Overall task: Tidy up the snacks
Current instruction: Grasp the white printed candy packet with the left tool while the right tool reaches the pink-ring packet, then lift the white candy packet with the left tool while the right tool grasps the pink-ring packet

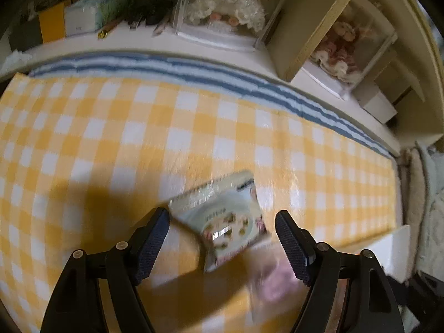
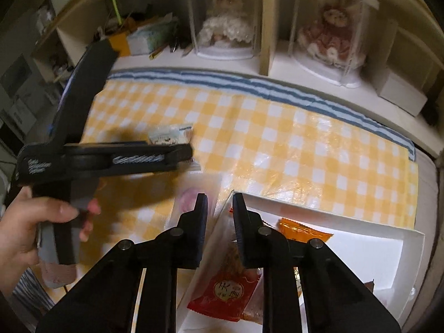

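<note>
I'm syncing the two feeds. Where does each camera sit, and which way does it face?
Left wrist: on the left claw, looking down at a pale green snack packet on the yellow checked tablecloth; both fingers show, spread.
Right wrist: on the right claw, over the white box holding a red snack packet; the left hand shows.
Shared: the tablecloth, green packet and cased dolls.

Two hand-held grippers at work, one wide, one narrow.
The left gripper (image 1: 222, 240) stood with its jaws spread wide, gripped from below by the person's left hand (image 2: 26, 227). The right gripper (image 2: 219, 216) pointed forward, its fingers (image 2: 201, 211) drawn near together with a slim gap between.
</note>
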`<state>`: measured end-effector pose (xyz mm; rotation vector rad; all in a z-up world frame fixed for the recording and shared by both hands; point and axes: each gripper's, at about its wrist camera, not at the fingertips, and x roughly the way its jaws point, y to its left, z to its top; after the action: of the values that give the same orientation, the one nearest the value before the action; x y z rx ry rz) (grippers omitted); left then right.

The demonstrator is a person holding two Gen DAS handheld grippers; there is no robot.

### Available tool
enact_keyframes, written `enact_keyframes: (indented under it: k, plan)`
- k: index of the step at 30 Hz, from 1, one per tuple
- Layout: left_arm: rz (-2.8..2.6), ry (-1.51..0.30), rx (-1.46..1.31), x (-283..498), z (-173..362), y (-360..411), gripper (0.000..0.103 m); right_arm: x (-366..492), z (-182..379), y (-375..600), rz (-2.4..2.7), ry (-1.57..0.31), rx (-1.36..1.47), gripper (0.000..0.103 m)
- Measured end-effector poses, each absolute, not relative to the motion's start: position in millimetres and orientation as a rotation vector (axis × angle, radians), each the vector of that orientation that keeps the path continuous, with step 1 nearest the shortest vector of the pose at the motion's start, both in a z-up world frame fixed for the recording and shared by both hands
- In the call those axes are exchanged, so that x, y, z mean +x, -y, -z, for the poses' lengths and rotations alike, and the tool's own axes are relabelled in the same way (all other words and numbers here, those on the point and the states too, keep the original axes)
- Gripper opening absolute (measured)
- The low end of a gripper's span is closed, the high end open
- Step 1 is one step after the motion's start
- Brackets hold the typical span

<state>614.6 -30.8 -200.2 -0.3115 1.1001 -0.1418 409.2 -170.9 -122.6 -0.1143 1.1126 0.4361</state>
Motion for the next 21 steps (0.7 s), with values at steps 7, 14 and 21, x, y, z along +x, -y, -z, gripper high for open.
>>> enact_keyframes:
  k: [7,14,21]
  plan:
    - [0.163,-1.049,-0.237,604.9,204.6,17.4,0.047,409.5,136.2,149.4,-0.481,-1.149,-0.208,0.012]
    - [0.226,-1.039,-0.171,572.6,208.2,-28.8,0.045,412.2,158.7,111.7,-0.511,-1.220,-0.347,0.009]
    - [0.299,-1.058,-0.074,524.9,202.8,-61.5,0.045,416.7,182.0,92.2,-0.433,-1.255,-0.466,0.001]
